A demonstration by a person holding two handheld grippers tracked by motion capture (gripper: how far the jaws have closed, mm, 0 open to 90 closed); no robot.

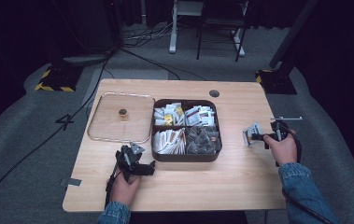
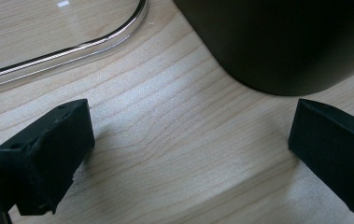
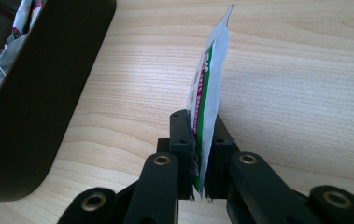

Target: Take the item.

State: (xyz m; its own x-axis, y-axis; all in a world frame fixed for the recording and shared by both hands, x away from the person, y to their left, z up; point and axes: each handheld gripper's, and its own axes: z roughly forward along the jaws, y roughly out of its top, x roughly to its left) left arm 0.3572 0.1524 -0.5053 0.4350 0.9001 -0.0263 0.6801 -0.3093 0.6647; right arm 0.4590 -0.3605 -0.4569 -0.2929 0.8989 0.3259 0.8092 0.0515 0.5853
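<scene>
A dark brown square box (image 1: pixel 186 156) with four compartments sits on the wooden table (image 1: pixel 188 186), and everything else is placed against it. Its two far compartments hold flat paper sachets, the near left one holds white and tan sachets, and the near right one holds grey mesh tea bags. Just left of the box lies a clear lid (image 1: pixel 101 128) with a small knob at its middle.

To the right of the box, well apart from it, the right gripper (image 1: pixel 254 136) has its jaws closed tight on a sachet (image 3: pixel 208 100). The sachet is a thin, flat white packet with a green band and red print along one face; it stands on edge between the jaws, its top corner pointed.

Near the box's front left corner, the left gripper (image 1: pixel 142 168) rests low over the table with its jaws spread wide and bare wood between them.
</scene>
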